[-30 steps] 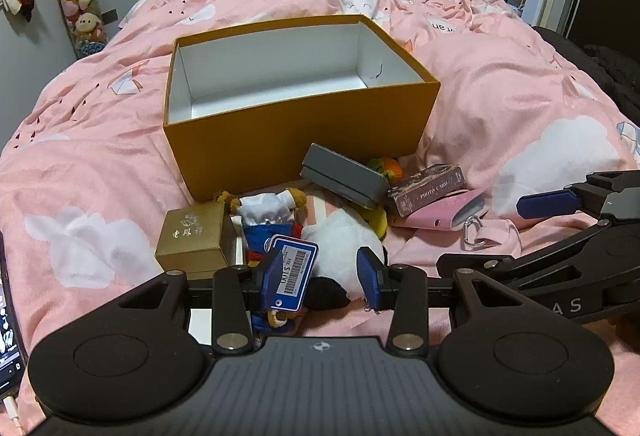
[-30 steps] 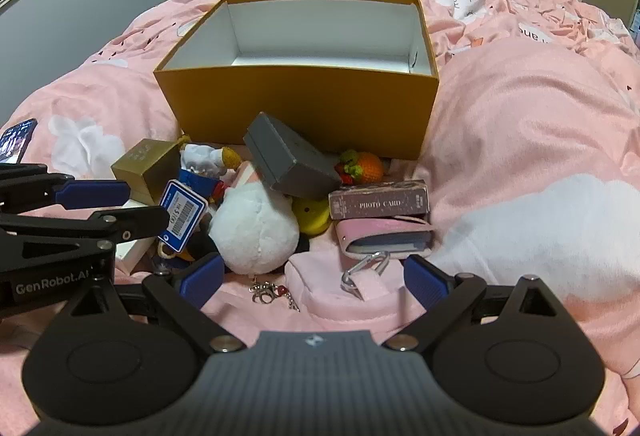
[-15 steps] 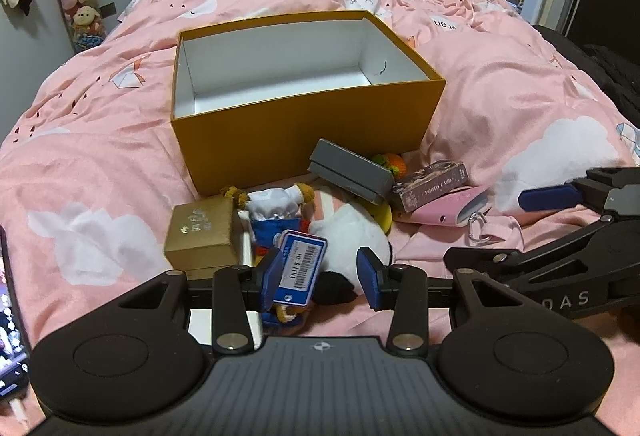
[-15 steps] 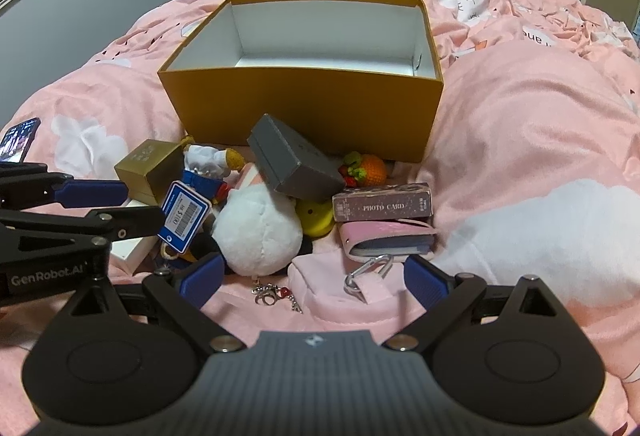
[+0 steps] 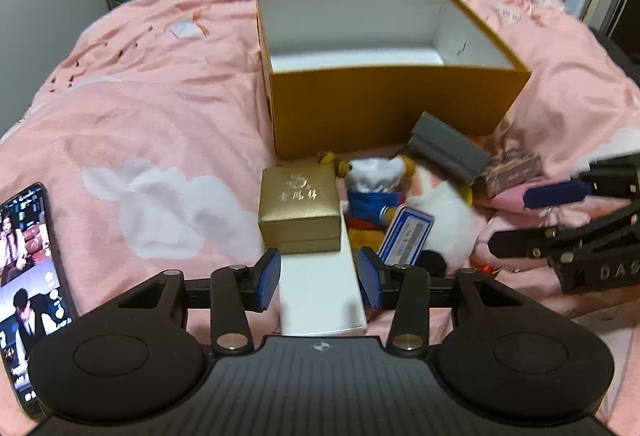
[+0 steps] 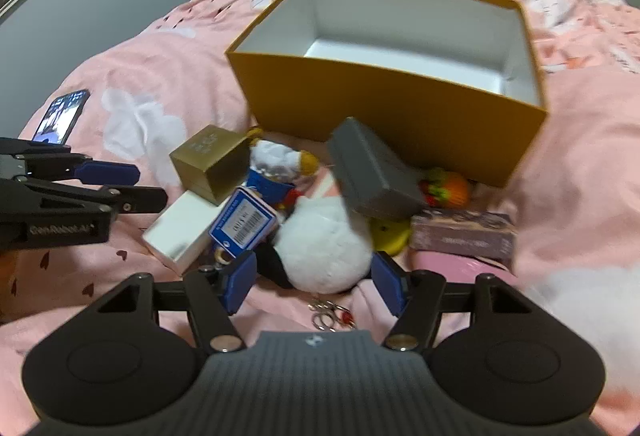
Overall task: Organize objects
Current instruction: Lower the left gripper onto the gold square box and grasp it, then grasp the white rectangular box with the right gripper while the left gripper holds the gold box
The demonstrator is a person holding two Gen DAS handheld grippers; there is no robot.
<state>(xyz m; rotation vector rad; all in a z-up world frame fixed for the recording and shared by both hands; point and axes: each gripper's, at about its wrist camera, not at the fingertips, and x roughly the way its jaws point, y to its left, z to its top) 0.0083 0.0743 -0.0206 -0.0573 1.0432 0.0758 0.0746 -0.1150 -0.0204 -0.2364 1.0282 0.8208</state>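
left tool [image 5: 316, 278] opening astride white box [image 5: 320, 288], no grip | right tool [image 6: 314, 282] closing round white plush [image 6: 324, 250], untouched | risk: gold box [image 5: 298, 206] topples off; plush drags keyring [image 6: 330, 316]

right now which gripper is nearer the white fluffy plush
Right. The right gripper has the white plush just ahead of its closing jaws; the left gripper, jaws opening, straddles the white box beside it.
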